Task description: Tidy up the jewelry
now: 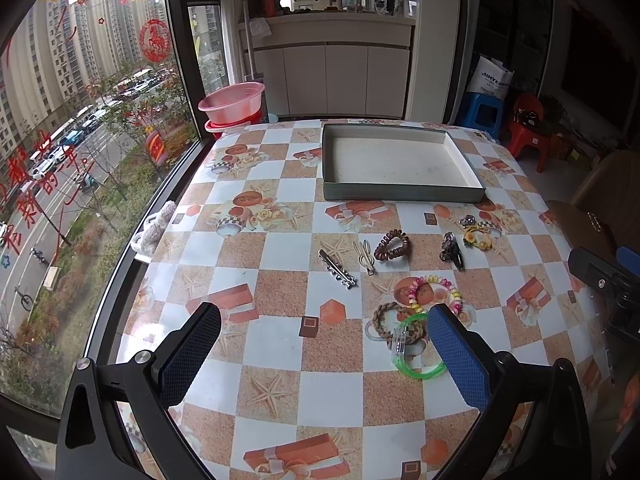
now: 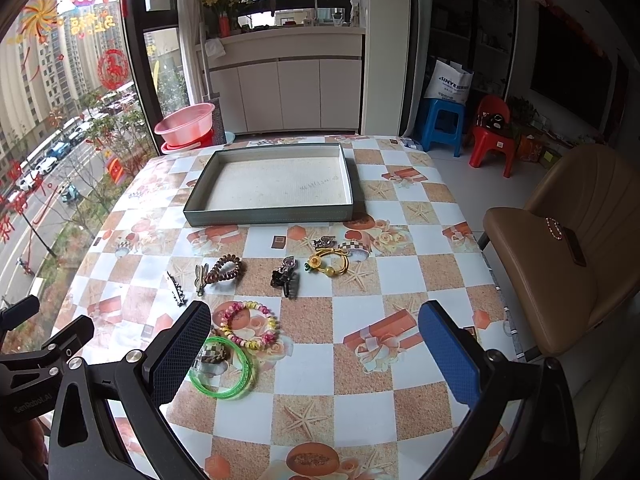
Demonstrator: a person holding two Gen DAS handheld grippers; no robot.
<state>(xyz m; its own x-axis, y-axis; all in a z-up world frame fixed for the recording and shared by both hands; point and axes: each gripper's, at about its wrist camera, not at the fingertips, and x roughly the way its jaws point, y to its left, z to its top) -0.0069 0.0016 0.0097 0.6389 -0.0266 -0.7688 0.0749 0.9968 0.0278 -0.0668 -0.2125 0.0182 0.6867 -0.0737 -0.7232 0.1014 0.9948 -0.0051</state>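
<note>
Both your left gripper (image 1: 324,328) and right gripper (image 2: 314,326) hang wide and empty over the table's near edge. The translucent green plastic bangle (image 2: 224,368) lies there, overlapping a brown braided band (image 1: 394,320); it is probably rigid, light and slick, so pinch across its rim. The shallow grey cardboard tray (image 2: 268,216) waits toward the far edge.

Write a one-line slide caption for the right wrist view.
Open right gripper above a checkered table, empty grey shallow box beyond scattered hair accessories, translucent green plastic bangle nearest.
</note>
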